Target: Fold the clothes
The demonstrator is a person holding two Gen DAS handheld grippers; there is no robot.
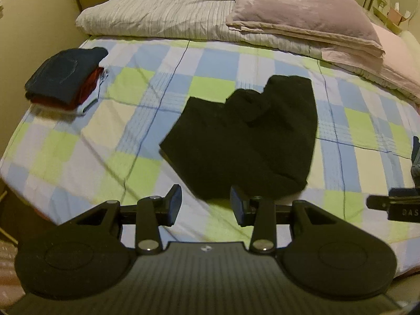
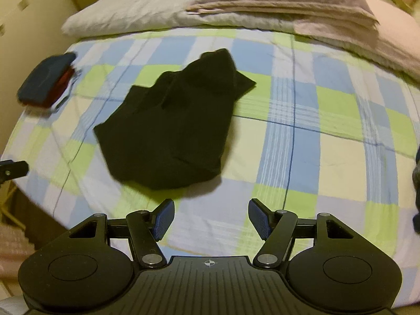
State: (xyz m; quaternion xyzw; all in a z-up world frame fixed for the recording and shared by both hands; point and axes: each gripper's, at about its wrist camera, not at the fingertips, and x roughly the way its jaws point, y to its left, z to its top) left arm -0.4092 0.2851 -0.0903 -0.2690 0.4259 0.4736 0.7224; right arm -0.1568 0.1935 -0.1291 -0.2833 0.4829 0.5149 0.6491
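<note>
Both grippers hovering spread and empty over the checked bed (image 1: 126,120).
Black garment (image 1: 244,136) is lying folded ahead of the left gripper (image 1: 206,206) and right gripper (image 2: 211,218); 1 folded pile (image 1: 63,78) is sitting far left, bedding (image 1: 162,10) stacked behind.

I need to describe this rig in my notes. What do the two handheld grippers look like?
Both are black. The left gripper and right gripper each have a ribbed centre plate with a small crosshair mark, two round discs at the sides, jointed link arms with silver pins, and two fingers with ribbed blue pads. No cables or sleeves show.
</note>
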